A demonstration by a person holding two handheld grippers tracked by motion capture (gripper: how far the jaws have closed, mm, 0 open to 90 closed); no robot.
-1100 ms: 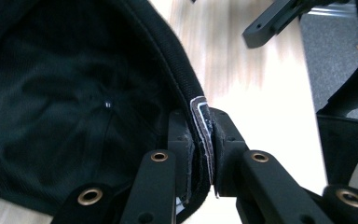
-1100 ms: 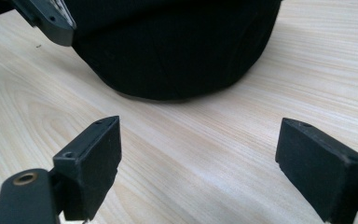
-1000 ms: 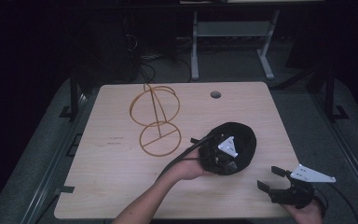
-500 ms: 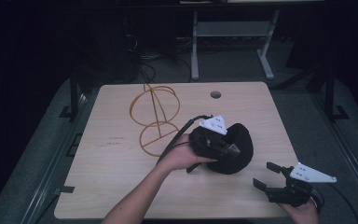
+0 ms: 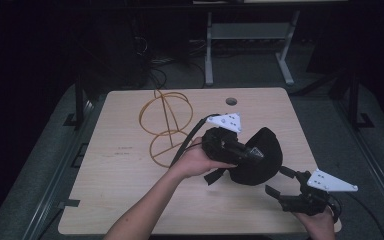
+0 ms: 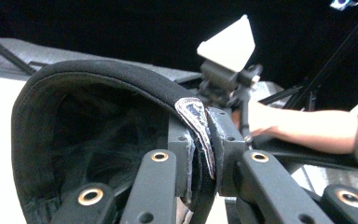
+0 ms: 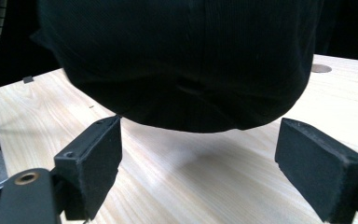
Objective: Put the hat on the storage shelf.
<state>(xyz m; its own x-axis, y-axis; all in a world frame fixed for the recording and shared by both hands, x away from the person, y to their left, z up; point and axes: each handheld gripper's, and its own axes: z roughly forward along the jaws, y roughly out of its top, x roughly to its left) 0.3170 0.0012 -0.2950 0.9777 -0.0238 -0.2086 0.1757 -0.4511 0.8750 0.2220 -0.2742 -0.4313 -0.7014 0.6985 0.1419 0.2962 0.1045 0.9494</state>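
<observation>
With your left gripper clamped on the brim of the black cap, which hangs just above the table, keep it lifted and steady while your right gripper, jaws spread wide just below the crown, moves up to take the fabric.

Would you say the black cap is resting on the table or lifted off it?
Lifted: the black cap hangs above the table, its rim clamped by the left tool.

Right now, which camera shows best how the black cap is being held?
The left gripper view: the left claw pinches the black cap at its rim. The high view shows the cap lifted; the right gripper view shows its underside.
</observation>
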